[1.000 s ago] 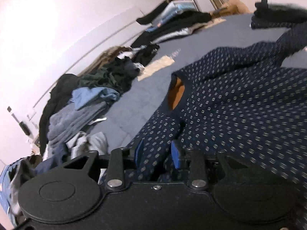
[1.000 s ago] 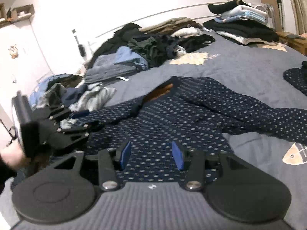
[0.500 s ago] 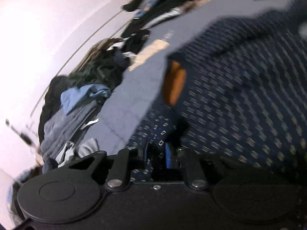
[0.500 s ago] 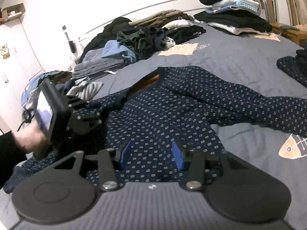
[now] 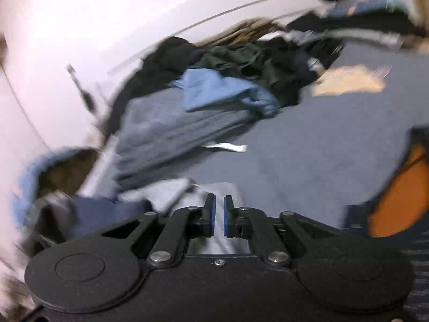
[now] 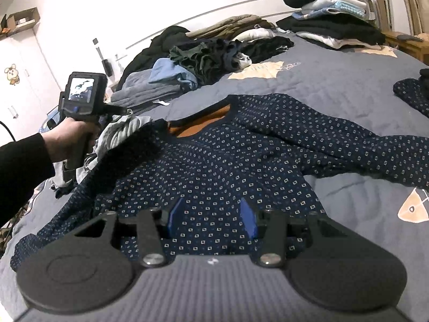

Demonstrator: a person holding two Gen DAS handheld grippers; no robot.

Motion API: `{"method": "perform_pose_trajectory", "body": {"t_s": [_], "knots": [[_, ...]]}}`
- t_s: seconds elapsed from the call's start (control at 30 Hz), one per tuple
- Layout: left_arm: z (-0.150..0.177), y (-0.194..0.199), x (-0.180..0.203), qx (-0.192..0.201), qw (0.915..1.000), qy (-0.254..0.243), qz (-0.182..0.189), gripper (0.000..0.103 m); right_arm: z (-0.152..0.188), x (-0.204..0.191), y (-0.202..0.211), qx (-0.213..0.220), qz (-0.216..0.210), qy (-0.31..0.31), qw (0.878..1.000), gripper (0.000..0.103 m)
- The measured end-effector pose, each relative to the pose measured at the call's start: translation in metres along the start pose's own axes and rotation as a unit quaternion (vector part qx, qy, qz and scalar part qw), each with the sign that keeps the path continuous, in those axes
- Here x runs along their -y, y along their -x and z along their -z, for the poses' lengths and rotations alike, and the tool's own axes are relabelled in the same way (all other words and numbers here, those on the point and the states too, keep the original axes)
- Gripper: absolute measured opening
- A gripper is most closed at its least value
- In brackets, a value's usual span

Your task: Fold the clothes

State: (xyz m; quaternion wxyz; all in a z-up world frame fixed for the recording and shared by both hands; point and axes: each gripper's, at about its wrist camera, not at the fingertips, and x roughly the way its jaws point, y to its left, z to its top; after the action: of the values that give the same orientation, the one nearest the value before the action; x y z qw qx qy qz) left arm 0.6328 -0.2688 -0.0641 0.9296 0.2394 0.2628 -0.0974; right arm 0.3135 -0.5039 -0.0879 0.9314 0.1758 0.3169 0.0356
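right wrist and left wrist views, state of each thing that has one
navy sweater: spread flat, one sleeve folded in
left hand-held gripper: shut, empty
right hand-held gripper: open over sweater hem
clothes pile: unfolded
stack: folded

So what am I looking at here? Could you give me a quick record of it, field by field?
Place: a bed with a grey-blue quilt
Garment in work: navy patterned sweater, spread out front up, orange lining showing at the neck
Left gripper: shut, nothing between its pads, pointing toward the loose clothes
Right gripper: open, over the sweater's lower part
Loose clothes pile: beyond the sweater, by the wall
Folded stack: at the far right corner
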Motion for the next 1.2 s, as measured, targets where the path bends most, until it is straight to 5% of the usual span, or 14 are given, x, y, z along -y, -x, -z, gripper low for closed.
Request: {"method": "perform_pose_trajectory", "body": {"t_s": [0.13, 0.2, 0.27, 0.5, 0.6, 0.73, 0.93, 1.03, 1.07, 1.1, 1.2], "knots": [[0.030, 0.061, -0.017, 0.029, 0.9964, 0.002, 0.079, 0.013, -0.002, 0.002, -0.002, -0.003, -0.005, -0.009, 1.000, 0.046], [0.057, 0.100, -0.021, 0.037, 0.9954, -0.013, 0.087, 0.045, -0.001, 0.001, -0.002, -0.006, -0.009, -0.011, 1.000, 0.046], [0.090, 0.139, -0.033, 0.045, 0.9943, -0.025, 0.094, 0.059, 0.000, -0.002, -0.001, -0.006, -0.013, -0.008, 1.000, 0.046], [0.199, 0.209, -0.124, -0.044, 0.9973, -0.023, 0.054, 0.059, 0.007, -0.017, 0.005, -0.009, -0.028, 0.002, 1.000, 0.047], [0.240, 0.221, -0.180, -0.098, 0.9945, 0.037, 0.005, 0.058, 0.010, -0.024, 0.005, -0.010, -0.030, 0.013, 0.999, 0.047], [0.290, 0.244, -0.241, -0.146, 0.9778, 0.148, -0.024, 0.058, 0.011, -0.029, 0.002, -0.011, -0.033, 0.015, 0.999, 0.047], [0.341, 0.257, -0.279, -0.176, 0.9388, 0.296, 0.016, 0.058, 0.012, -0.036, -0.004, -0.015, -0.034, 0.013, 0.999, 0.047], [0.352, 0.246, -0.271, -0.187, 0.9299, 0.315, 0.029, 0.057, 0.014, -0.042, -0.006, -0.015, -0.035, 0.021, 0.999, 0.047], [0.355, 0.243, -0.268, -0.190, 0.9270, 0.321, 0.038, 0.046, 0.015, -0.045, -0.006, -0.016, -0.036, 0.024, 0.999, 0.047], [0.355, 0.242, -0.264, -0.189, 0.9296, 0.314, 0.040, 0.015, 0.015, -0.046, -0.006, -0.017, -0.037, 0.026, 0.999, 0.047], [0.354, 0.245, -0.258, -0.179, 0.9347, 0.305, 0.033, 0.007, 0.016, -0.049, -0.008, -0.020, -0.041, 0.030, 0.998, 0.047]]}}
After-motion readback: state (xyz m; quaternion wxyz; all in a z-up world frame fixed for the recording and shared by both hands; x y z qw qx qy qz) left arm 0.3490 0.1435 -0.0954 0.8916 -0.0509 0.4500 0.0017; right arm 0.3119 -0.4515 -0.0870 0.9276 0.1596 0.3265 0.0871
